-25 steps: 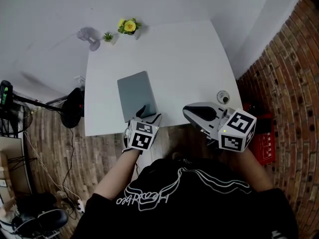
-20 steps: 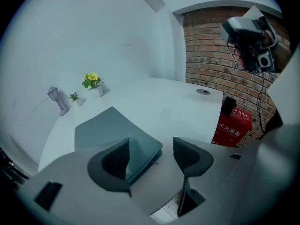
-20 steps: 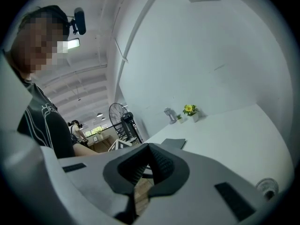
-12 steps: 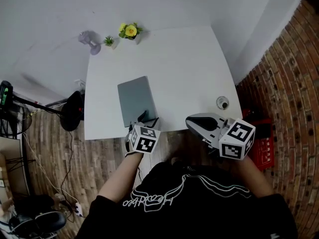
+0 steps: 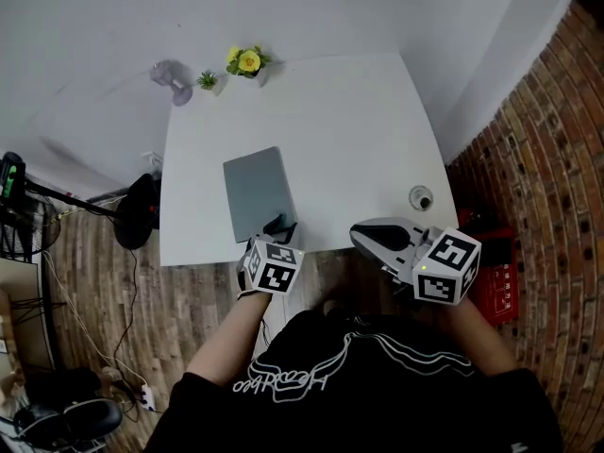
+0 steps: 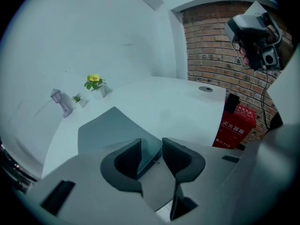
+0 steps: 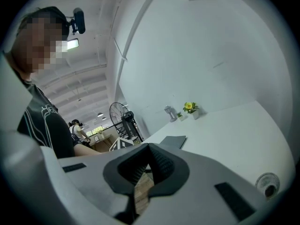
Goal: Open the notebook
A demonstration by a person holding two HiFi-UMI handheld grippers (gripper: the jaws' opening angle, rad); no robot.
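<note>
In the head view the grey notebook lies flat on the near left part of the white table. My left gripper tilts down at its near right corner, and my right gripper is held almost level off the table's near edge, apart from the notebook. In the left gripper view the jaws are closing with that corner between them, the pads not pressing on it yet. In the right gripper view the jaws sit together on nothing.
</note>
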